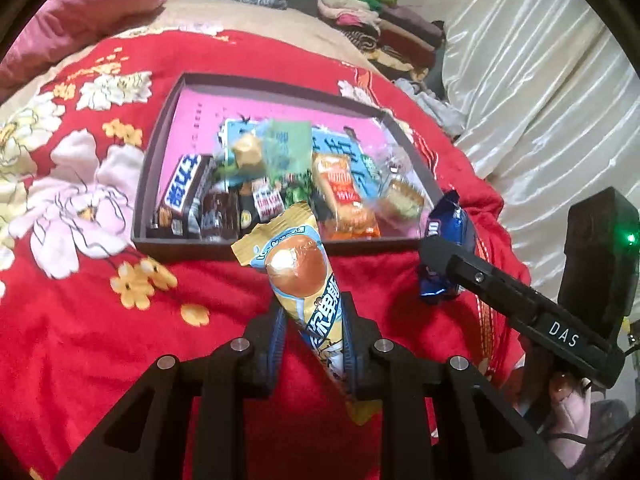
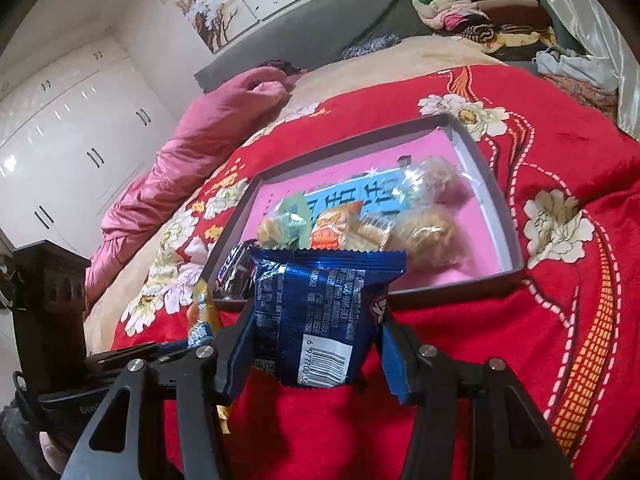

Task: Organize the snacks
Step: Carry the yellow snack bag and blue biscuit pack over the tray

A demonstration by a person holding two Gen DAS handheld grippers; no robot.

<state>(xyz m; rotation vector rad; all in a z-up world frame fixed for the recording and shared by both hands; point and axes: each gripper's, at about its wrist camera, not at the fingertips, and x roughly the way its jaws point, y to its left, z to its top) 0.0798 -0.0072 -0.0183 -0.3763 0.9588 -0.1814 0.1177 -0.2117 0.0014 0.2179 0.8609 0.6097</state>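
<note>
My left gripper (image 1: 314,316) is shut on a yellow bun snack packet (image 1: 296,264), held just before the near wall of a dark box (image 1: 280,246) with a pink floor. The box holds several snacks, among them a chocolate bar (image 1: 186,188) and an orange packet (image 1: 344,196). My right gripper (image 2: 316,320) is shut on a blue snack packet (image 2: 320,312), also held near the box's near wall (image 2: 460,286). The blue packet (image 1: 444,252) and the right gripper body show at the right of the left wrist view. The yellow packet (image 2: 204,308) shows at the left of the right wrist view.
The box sits on a red floral quilt (image 1: 100,300) on a bed. A pink pillow (image 2: 192,140) lies at the bed's head. Folded clothes (image 2: 480,16) are stacked at the far side. A white curtain (image 1: 540,80) hangs to the right, white wardrobes (image 2: 68,128) to the left.
</note>
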